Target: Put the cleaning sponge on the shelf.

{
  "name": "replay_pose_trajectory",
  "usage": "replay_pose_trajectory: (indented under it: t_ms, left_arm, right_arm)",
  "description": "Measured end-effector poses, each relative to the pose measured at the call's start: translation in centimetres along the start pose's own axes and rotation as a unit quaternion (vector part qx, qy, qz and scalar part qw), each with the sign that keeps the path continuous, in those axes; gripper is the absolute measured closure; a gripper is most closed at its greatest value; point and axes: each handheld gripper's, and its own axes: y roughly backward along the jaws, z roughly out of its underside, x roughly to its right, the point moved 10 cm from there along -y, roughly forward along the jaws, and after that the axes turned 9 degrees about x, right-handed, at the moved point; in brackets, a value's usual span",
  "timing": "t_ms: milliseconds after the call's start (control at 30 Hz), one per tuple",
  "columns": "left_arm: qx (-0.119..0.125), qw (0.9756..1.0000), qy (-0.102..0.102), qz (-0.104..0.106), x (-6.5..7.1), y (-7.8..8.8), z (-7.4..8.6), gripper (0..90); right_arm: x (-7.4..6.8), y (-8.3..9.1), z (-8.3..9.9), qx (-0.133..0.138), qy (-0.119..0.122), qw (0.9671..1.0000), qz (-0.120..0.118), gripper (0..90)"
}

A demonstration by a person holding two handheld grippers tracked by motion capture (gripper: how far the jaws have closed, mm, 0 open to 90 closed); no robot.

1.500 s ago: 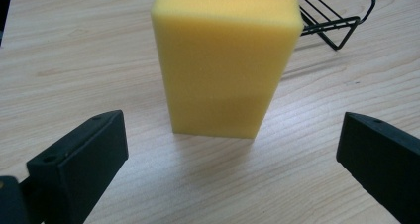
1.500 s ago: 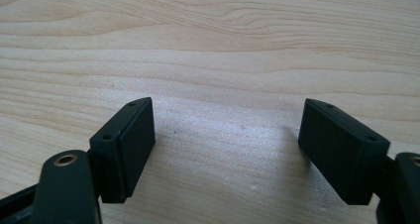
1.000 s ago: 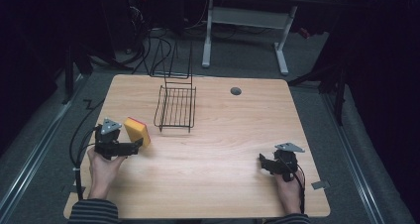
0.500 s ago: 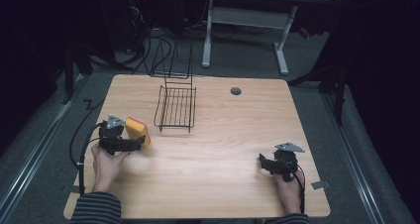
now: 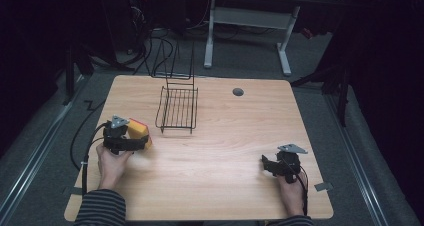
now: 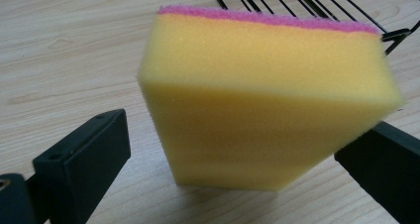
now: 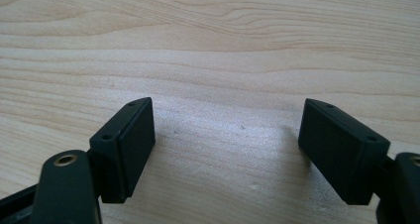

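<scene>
Sponge between my left jaws, table's left side

The wooden table (image 5: 220, 161) carries a wire rack (image 5: 177, 108); just left of it, my left gripper (image 5: 142, 145) has been closing around the yellow sponge (image 6: 262, 105), not yet pinching. My right gripper (image 5: 266, 164) rests released, empty.

The sponge (image 6: 262, 110) is yellow foam with a thin pink scouring layer along one face. The wire rack (image 5: 177, 108) is black, as are both grippers' jaws, and the worktop (image 5: 225, 151) is pale wood with a wavy grain. A sleeve (image 5: 102, 208) at the near edge is striped dark and light.
</scene>
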Motion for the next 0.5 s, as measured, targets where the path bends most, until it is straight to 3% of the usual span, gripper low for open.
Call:
replay_pose_trajectory:
  t_ms: [500]
  left_arm:
    - [0.005,1.0,-0.002,0.007,0.2,-0.69,0.14,17.3]
  right_arm:
    - [0.0,0.0,0.0,0.0,0.0,1.0,0.0,22.3]
